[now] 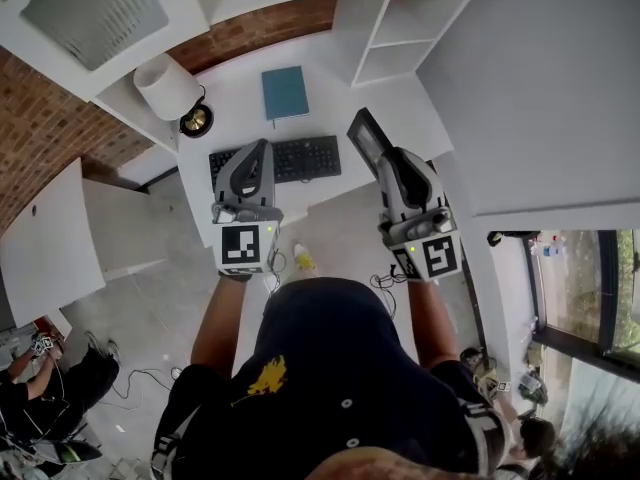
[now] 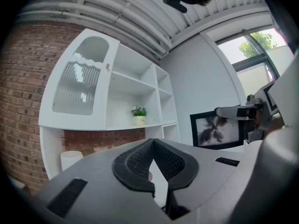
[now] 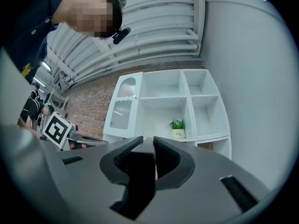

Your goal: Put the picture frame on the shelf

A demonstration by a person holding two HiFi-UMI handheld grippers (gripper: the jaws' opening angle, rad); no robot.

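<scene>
Picture frame (image 1: 365,138), black-edged, not yet on the white shelf (image 3: 163,97) and well apart from it: aim for an open bay clear of the potted plant (image 3: 177,127). Your right gripper (image 1: 388,168) clamps it by one edge, so carry it level; your left gripper (image 1: 262,151), closed on nothing, could steady it.

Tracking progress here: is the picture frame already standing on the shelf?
No, the picture frame is clamped in the right tongs, held in the air apart from the white shelf.
</scene>
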